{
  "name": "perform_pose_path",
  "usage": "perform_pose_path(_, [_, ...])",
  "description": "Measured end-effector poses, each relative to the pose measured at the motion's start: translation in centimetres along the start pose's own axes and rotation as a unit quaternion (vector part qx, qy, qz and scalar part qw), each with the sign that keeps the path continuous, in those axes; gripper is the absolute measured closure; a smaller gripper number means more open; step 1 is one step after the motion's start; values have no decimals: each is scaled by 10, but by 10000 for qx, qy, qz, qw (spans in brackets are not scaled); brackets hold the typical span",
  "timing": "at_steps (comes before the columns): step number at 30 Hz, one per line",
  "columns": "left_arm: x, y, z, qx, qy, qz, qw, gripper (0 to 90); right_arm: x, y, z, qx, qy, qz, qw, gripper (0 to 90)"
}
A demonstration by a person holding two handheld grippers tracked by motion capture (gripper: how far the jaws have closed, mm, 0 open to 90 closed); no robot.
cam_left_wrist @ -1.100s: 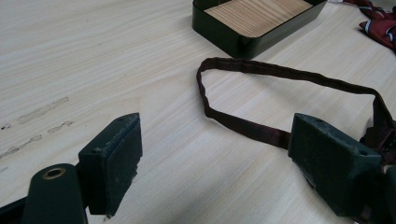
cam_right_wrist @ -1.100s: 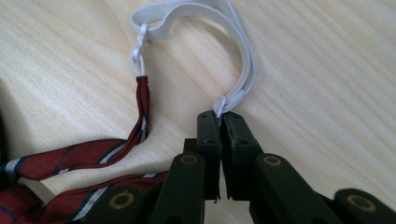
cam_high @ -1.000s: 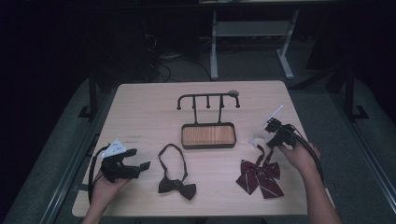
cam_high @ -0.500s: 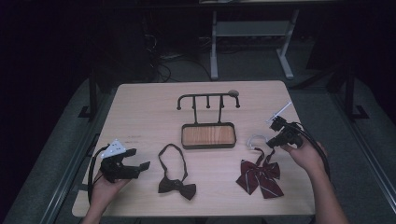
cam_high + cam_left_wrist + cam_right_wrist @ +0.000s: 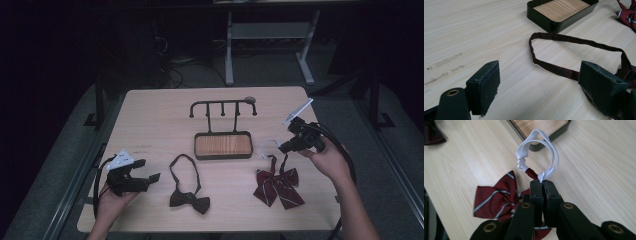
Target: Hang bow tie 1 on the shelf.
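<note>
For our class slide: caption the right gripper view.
Hand-held gripper pinching the white elastic loop of a striped burgundy bow tie.

A lab-like recording space is suggested: a bare wooden table (image 5: 150,120) is set in a darkened room, with cables (image 5: 172,75) on the floor and a metal stand (image 5: 265,45) seen behind.

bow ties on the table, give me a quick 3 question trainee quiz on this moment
1. True or false: the right gripper is shut on the white elastic loop of the striped red bow tie.
2. Which lies nearer the left gripper? A. the dark bow tie B. the striped red bow tie
3. Fill in: the black stand has a ___ floor in its tray.

Key: 1 true; 2 A; 3 wooden
</note>
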State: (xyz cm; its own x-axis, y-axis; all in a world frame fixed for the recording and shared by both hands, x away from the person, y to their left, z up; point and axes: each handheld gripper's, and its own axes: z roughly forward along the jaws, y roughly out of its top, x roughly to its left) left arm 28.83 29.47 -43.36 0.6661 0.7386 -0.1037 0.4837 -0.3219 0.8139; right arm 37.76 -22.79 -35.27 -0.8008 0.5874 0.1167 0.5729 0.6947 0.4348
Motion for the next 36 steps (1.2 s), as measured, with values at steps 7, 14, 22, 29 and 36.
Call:
perform_pose_path(7, [-1,0,0,-7,-4,28,10000,178,11,16,-11,8,-61,-270,9996,867])
perform_pose_path(14, [-1,0,0,-1,-21,41,10000,178,19,27,-20,-26,-77,-420,9991,867])
perform_pose_path(22, [-1,0,0,-17,-22,53,10000,178,26,43,-34,-23,-196,-591,9981,868])
perform_pose_path(29, [-1,0,1,5,-9,70,10000,178,30,55,-42,-42,-233,-698,9973,868])
perform_pose_path(36, [-2,0,1,-13,-25,59,10000,178,30,66,-49,-78,-230,-729,9970,869])
